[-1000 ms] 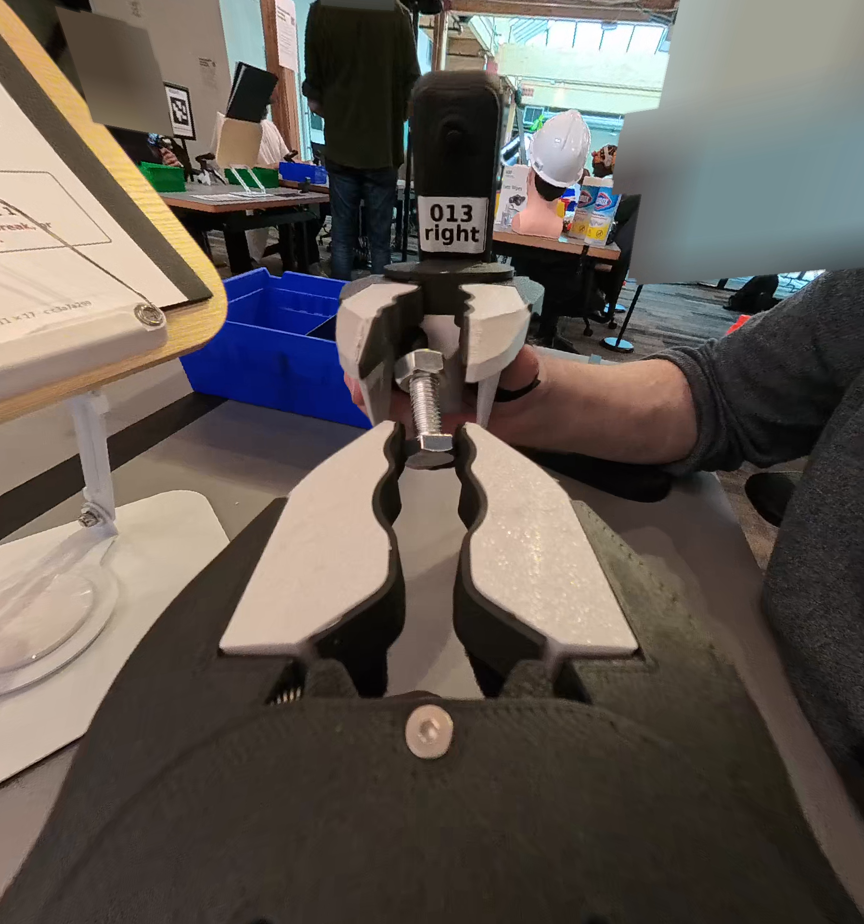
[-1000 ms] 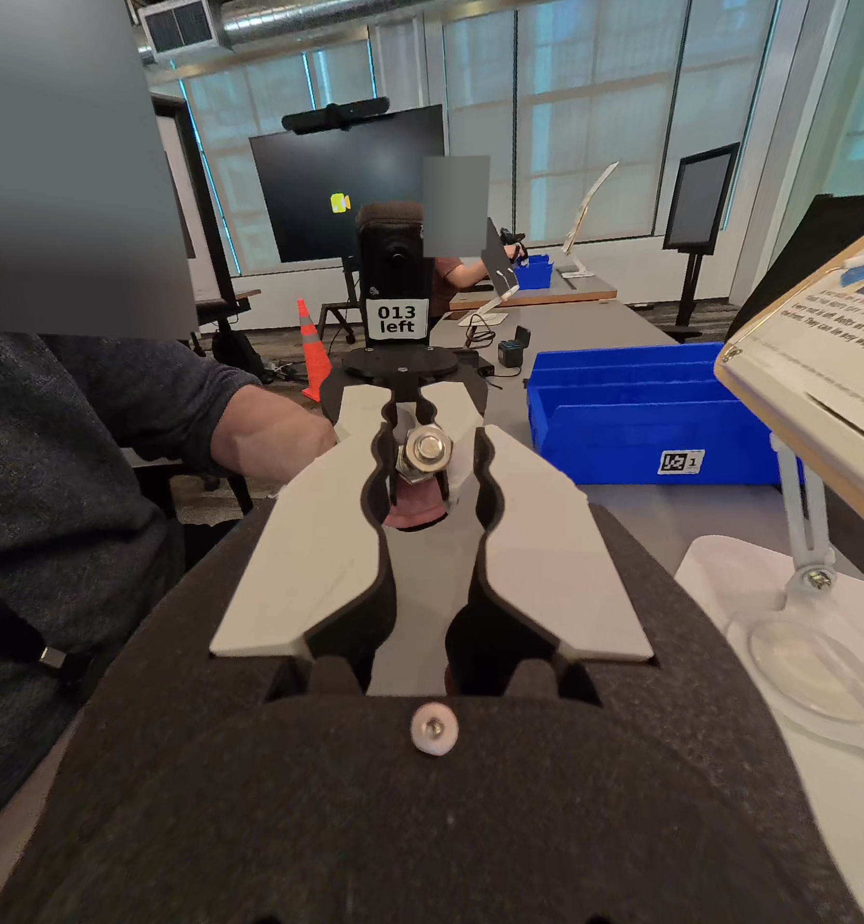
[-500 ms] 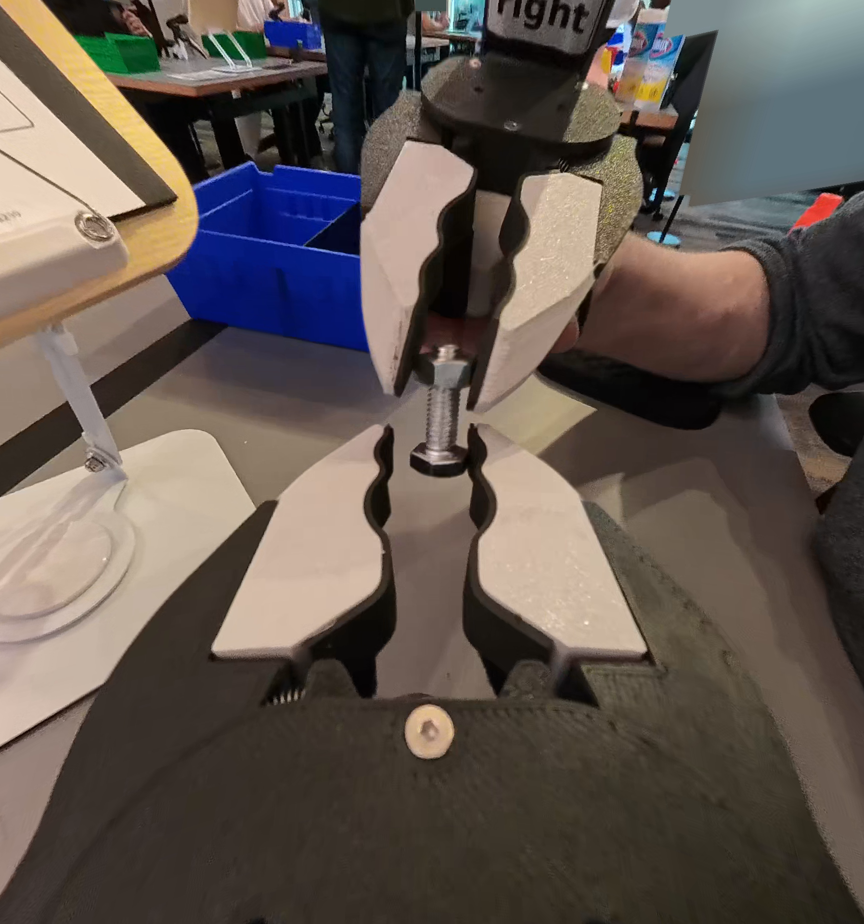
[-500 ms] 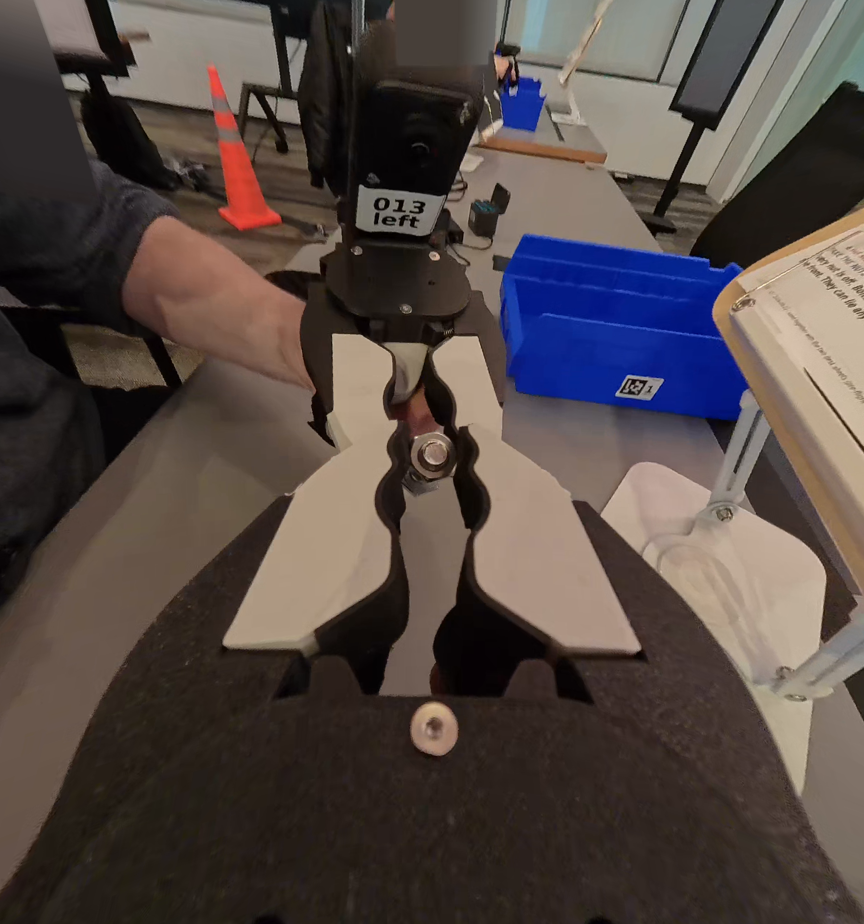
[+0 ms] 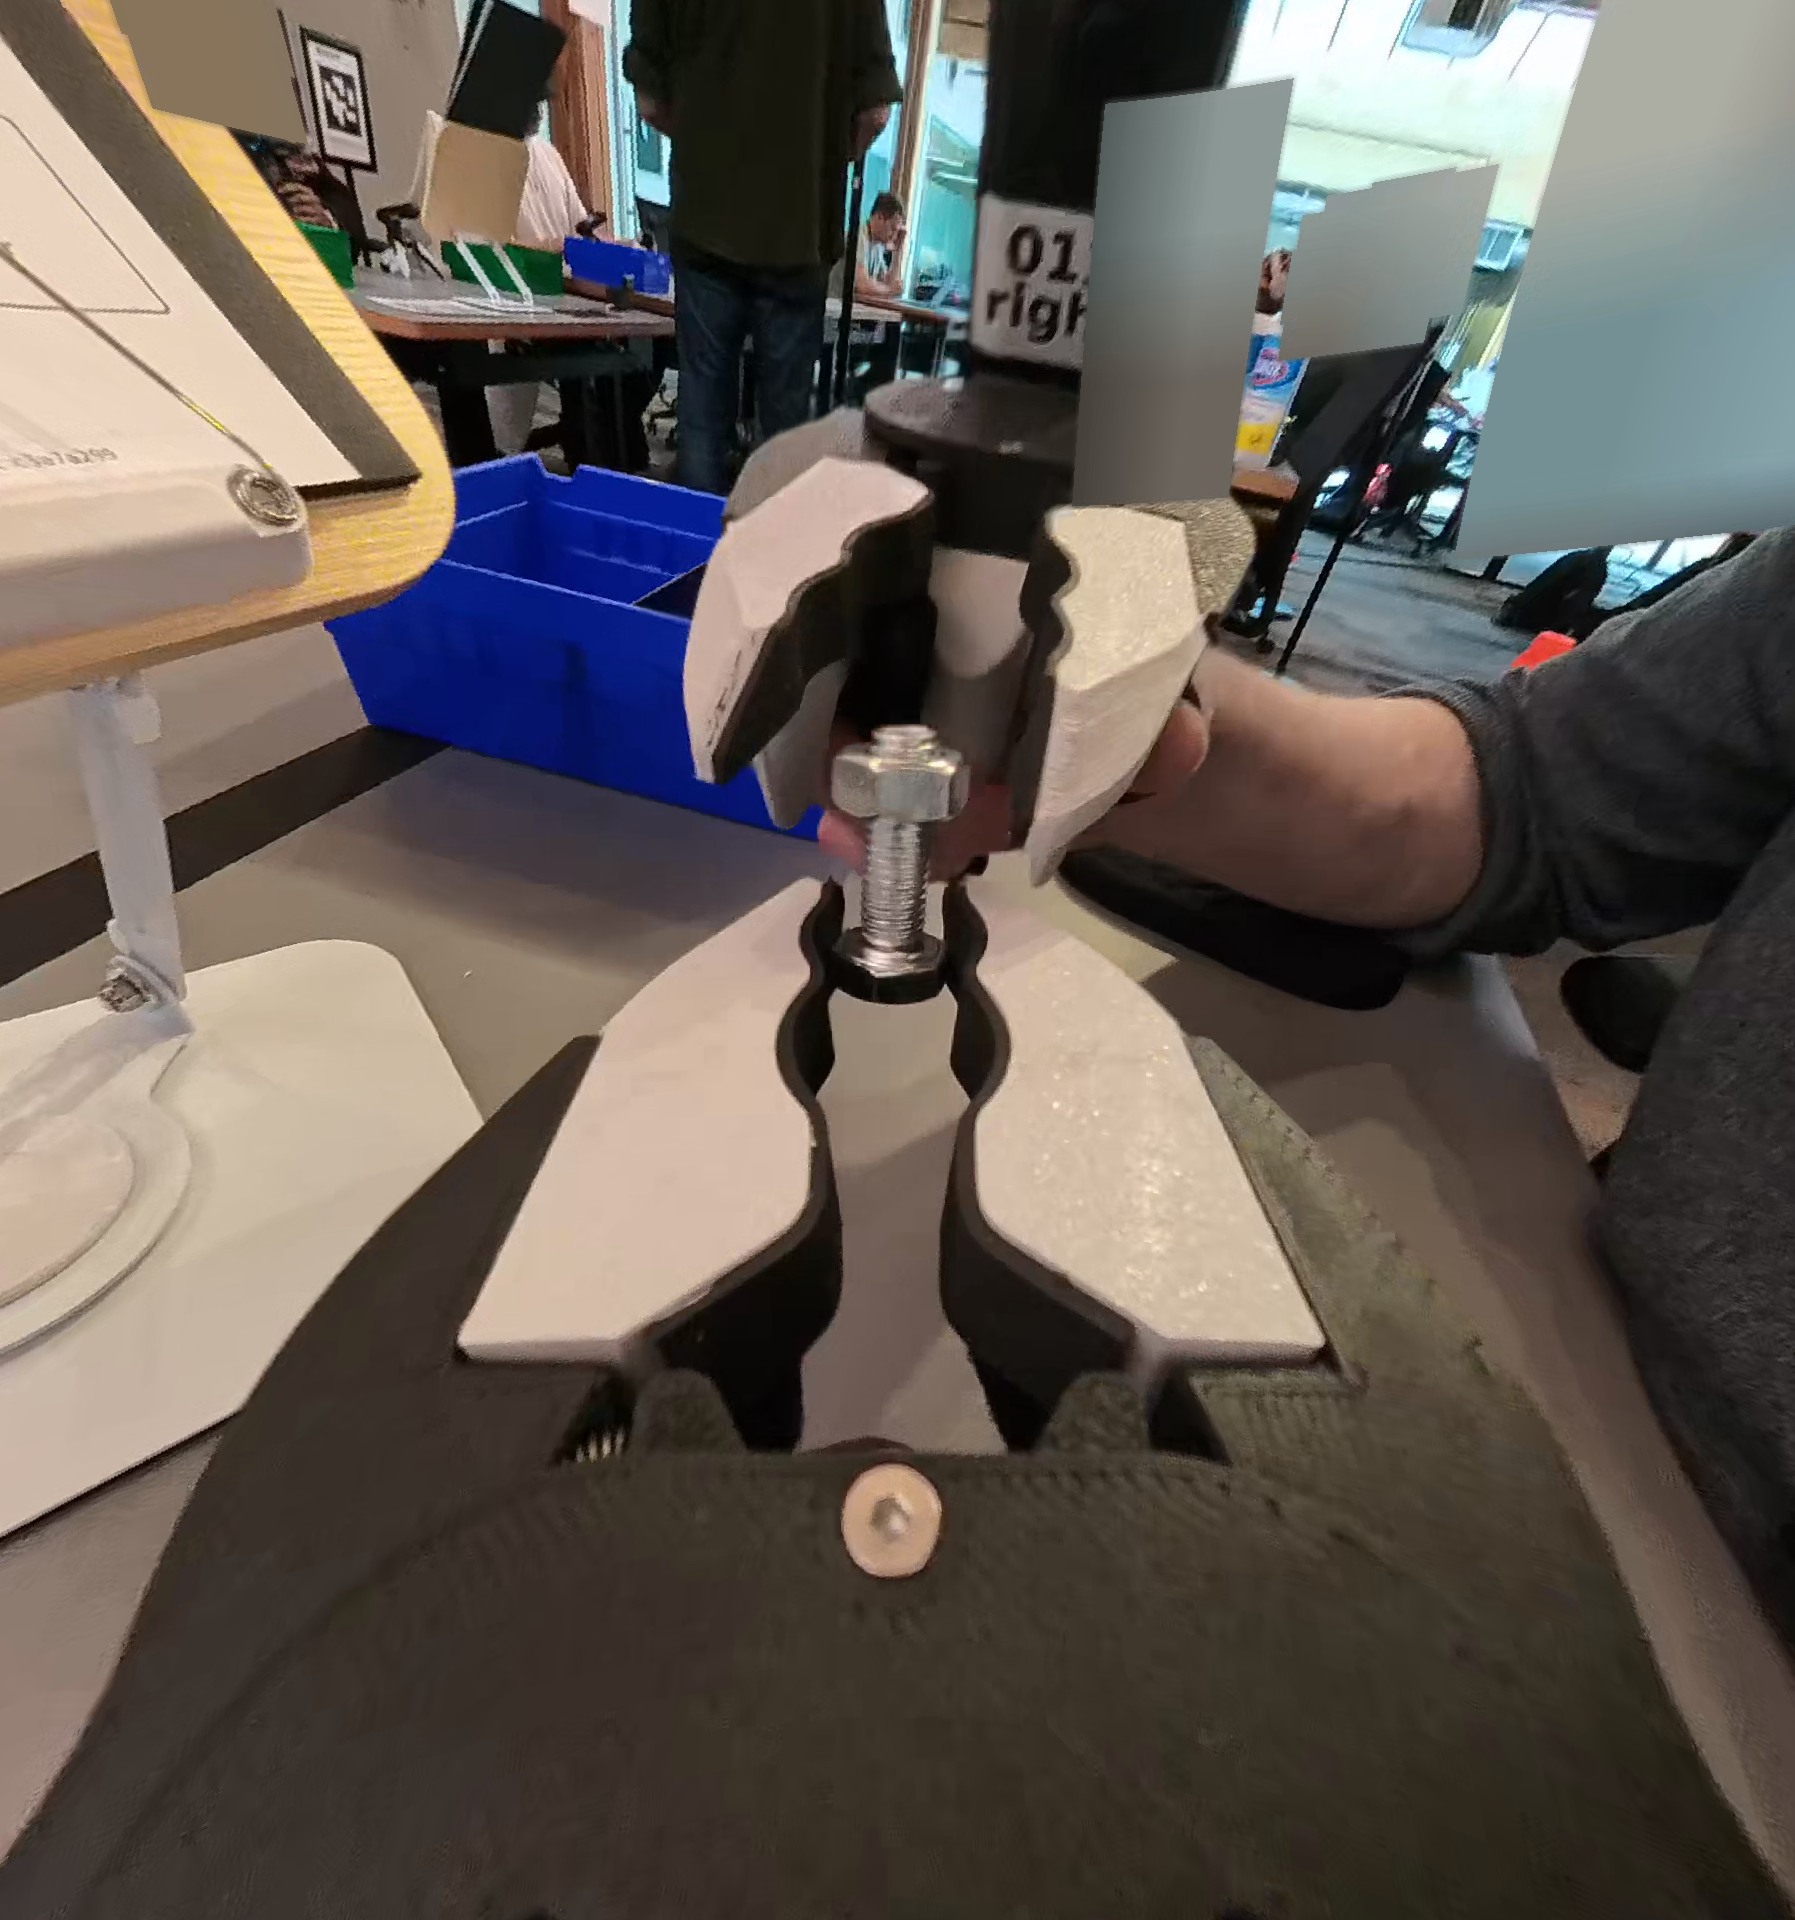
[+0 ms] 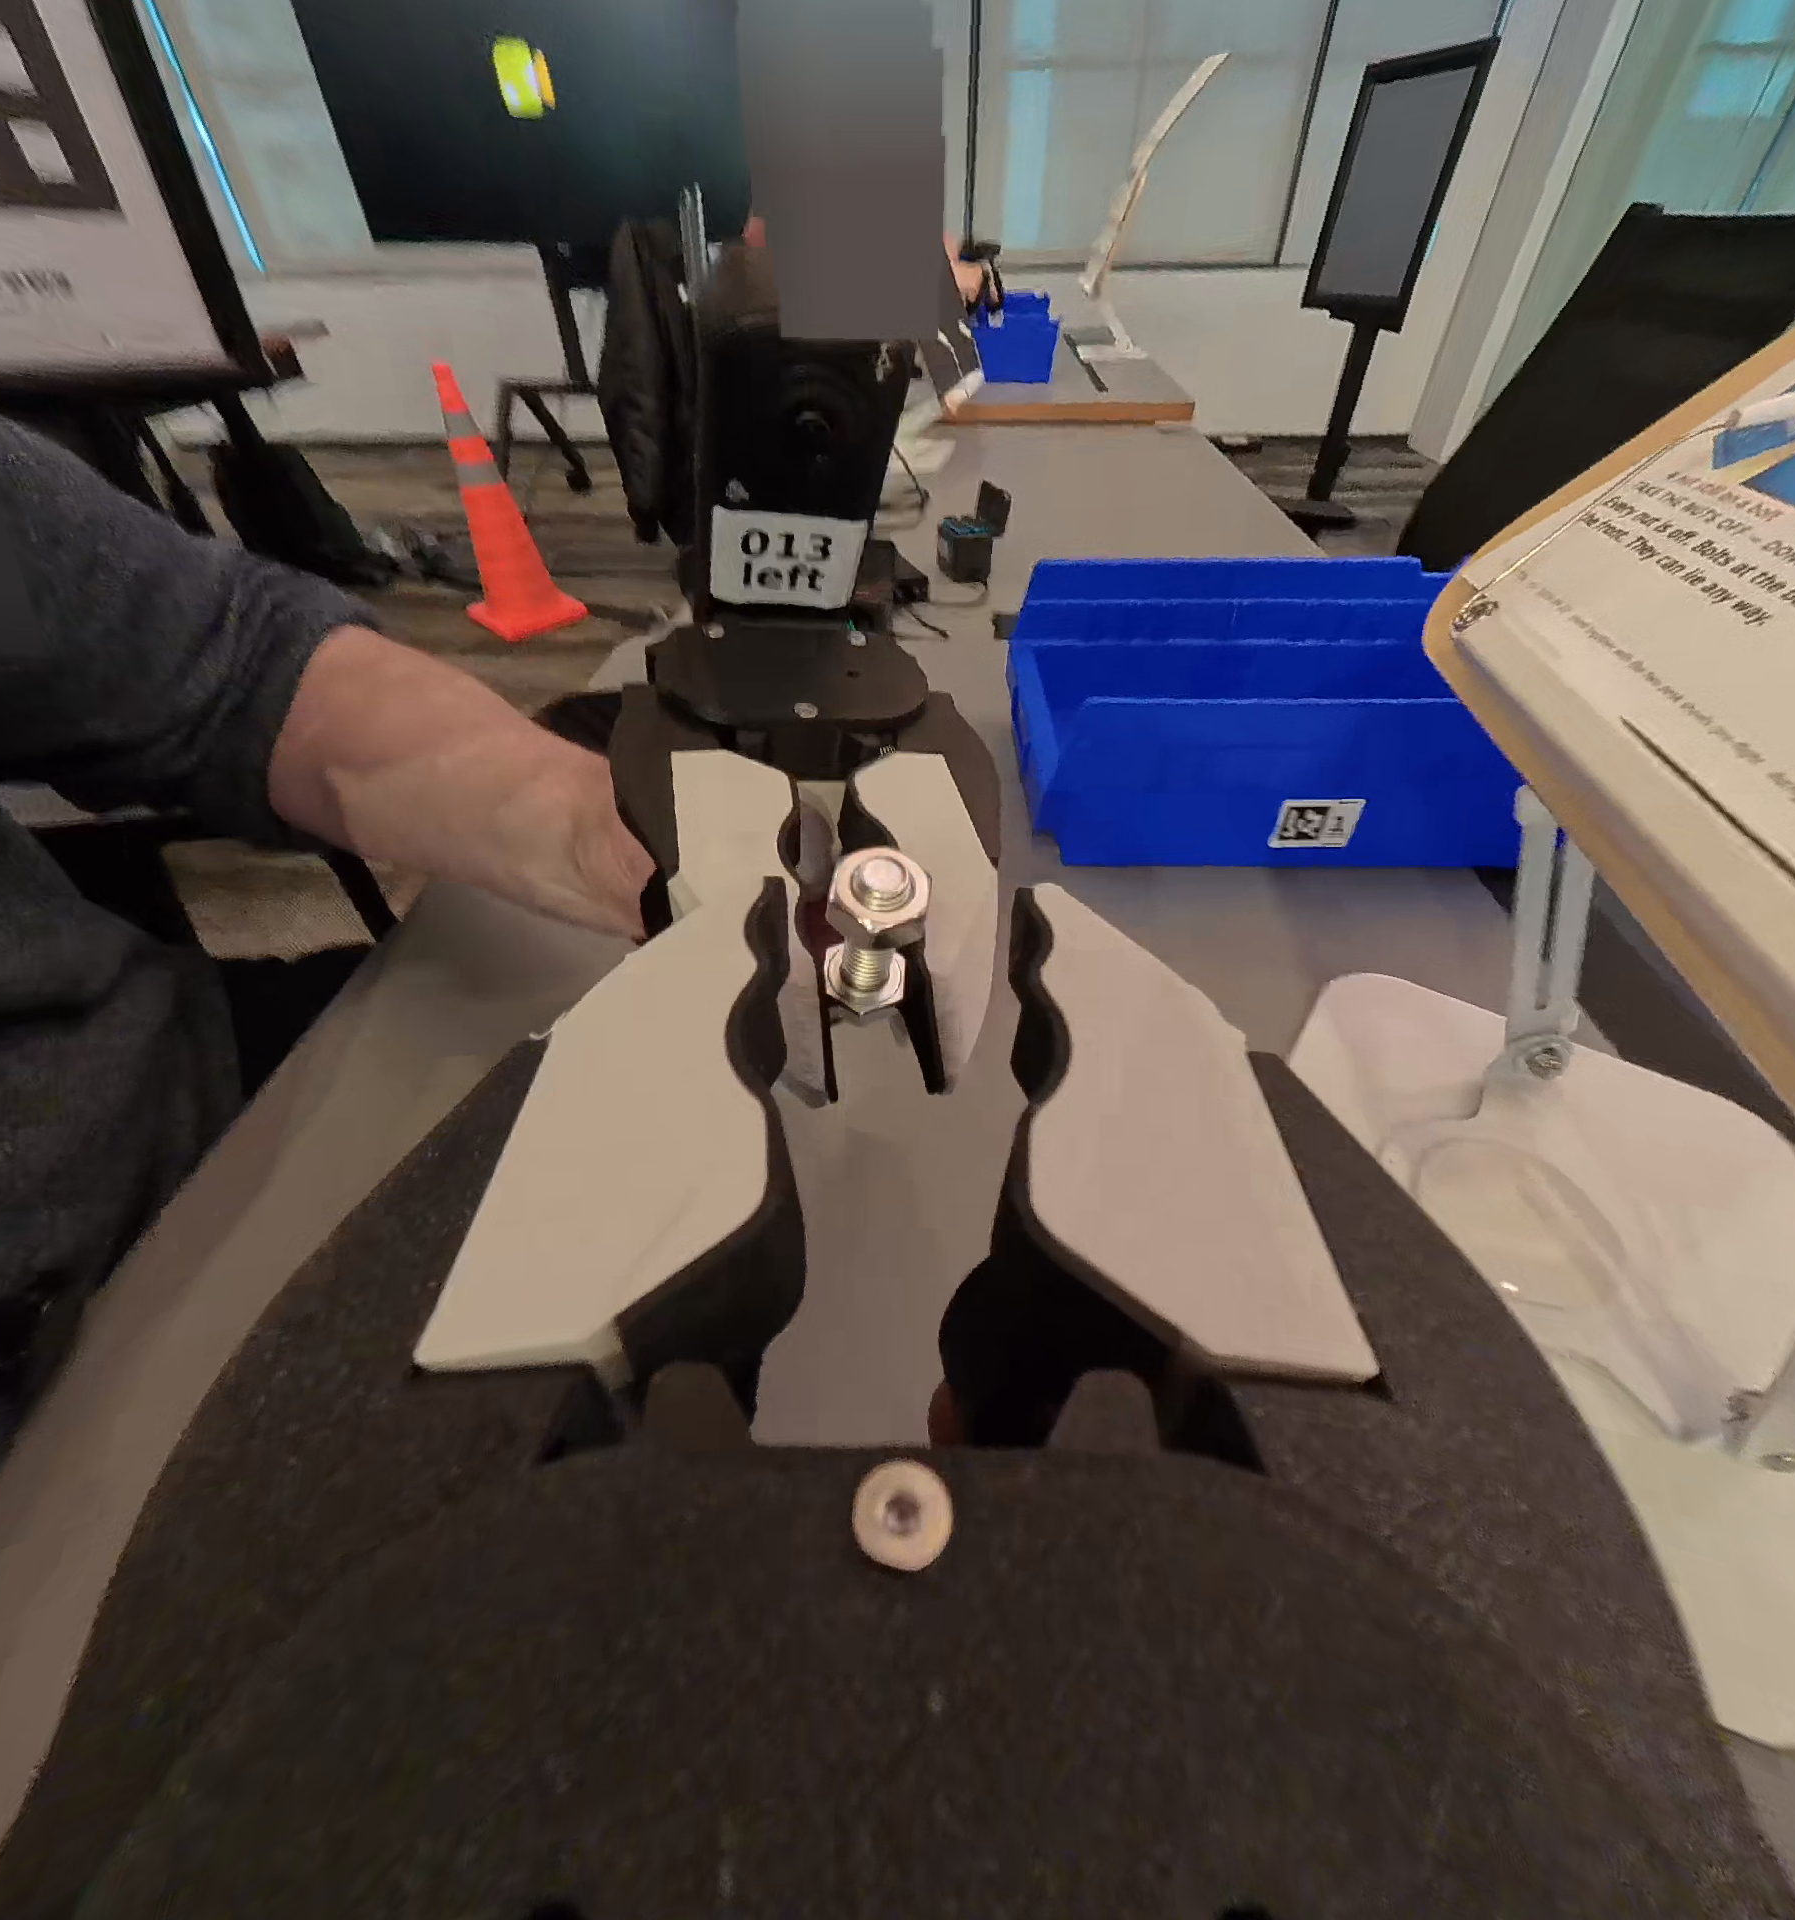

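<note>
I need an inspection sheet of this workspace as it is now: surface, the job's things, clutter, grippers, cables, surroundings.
Surface: grey table.
Job's things: silver bolt upright, nut near its top end; blue bin behind.
Clutter: white stand base carrying a tilted instruction board.
Grippers: left gripper clamps the bolt head; right gripper open, fingers clear of the nut.
Cables: nothing seen on the table.
Surroundings: orange cone, dark screen, people at far tables.
</note>
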Demonstrator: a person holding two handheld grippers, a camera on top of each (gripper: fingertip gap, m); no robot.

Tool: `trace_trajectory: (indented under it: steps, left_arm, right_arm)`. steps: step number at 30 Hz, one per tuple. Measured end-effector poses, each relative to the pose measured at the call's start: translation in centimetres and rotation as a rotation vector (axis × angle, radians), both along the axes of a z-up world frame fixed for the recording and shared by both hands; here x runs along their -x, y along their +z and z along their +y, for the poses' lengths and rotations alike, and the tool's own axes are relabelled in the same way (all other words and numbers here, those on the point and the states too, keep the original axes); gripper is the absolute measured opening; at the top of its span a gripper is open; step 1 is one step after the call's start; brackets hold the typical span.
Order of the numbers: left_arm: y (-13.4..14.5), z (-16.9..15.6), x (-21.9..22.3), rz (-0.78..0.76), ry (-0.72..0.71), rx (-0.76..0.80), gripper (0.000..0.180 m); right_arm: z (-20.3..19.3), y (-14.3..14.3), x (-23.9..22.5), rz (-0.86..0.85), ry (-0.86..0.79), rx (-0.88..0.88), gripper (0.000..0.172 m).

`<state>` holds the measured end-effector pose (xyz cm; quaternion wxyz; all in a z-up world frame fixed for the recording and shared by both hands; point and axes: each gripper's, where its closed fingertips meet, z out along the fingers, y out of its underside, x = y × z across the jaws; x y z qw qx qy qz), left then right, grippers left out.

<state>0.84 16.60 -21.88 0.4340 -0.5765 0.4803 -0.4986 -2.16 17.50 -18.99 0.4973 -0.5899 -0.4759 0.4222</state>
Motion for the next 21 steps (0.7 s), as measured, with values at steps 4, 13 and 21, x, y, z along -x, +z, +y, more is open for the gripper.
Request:
trace_trajectory:
  steps: [4,13,21]
  left_arm:
    - [0.3,-0.4,-0.1,-0.030,-0.024,0.023,0.019]
    - [1.3,-0.5,0.4,-0.105,-0.055,0.074,0.018]
    - [1.7,-1.1,0.0,-0.113,-0.070,0.081,0.018]
  right_arm:
    - [0.3,0.1,0.0,0.117,0.042,0.090,0.038]
    - [0.7,1.0,-1.2,0.202,0.065,0.122,0.039]
    - [0.1,1.0,-0.7,0.215,0.093,0.106,0.042]
